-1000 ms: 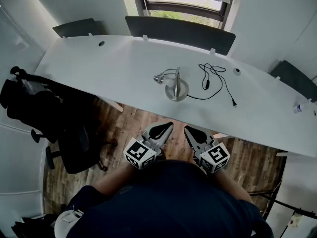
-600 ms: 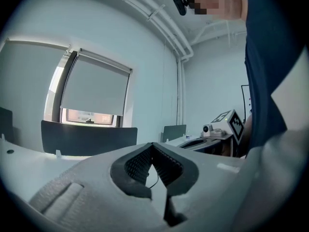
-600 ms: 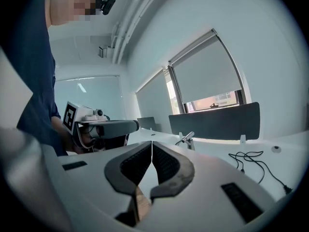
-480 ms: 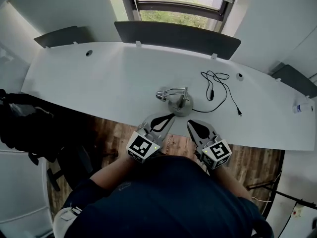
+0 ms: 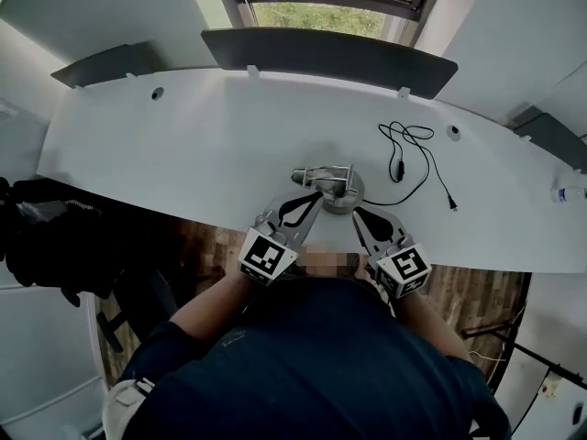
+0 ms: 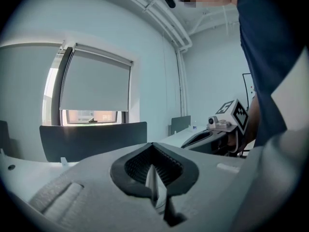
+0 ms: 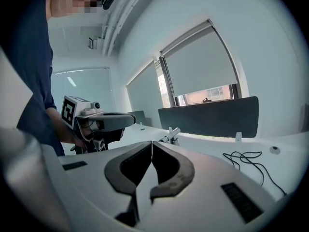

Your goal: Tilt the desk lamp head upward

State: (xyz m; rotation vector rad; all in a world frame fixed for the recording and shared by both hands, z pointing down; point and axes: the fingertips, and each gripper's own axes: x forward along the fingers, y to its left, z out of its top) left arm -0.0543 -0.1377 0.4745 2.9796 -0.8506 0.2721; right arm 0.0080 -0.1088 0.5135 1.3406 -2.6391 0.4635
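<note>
The small silver desk lamp [image 5: 341,189] stands on the white desk [image 5: 183,145] near its front edge, with its head [image 5: 301,176] pointing left and lying low. My left gripper [image 5: 316,195] is shut and empty, its tip just in front of the lamp's arm. My right gripper [image 5: 357,213] is also shut and empty, just before the round base. In the right gripper view the lamp [image 7: 170,135] shows past the shut jaws [image 7: 152,145], with the left gripper [image 7: 104,122] to the left. In the left gripper view the gripper's own body hides the lamp.
The lamp's black cable [image 5: 415,159] loops across the desk to the right of the base. Dark partition panels [image 5: 330,53] line the desk's far edge below a window. A black chair with a bag [image 5: 55,246] stands at the left. A small bottle [image 5: 567,193] sits at the far right.
Both grippers have moved forward from over the floor to the desk's front edge, right up to the lamp. Their jaws have stayed shut.
</note>
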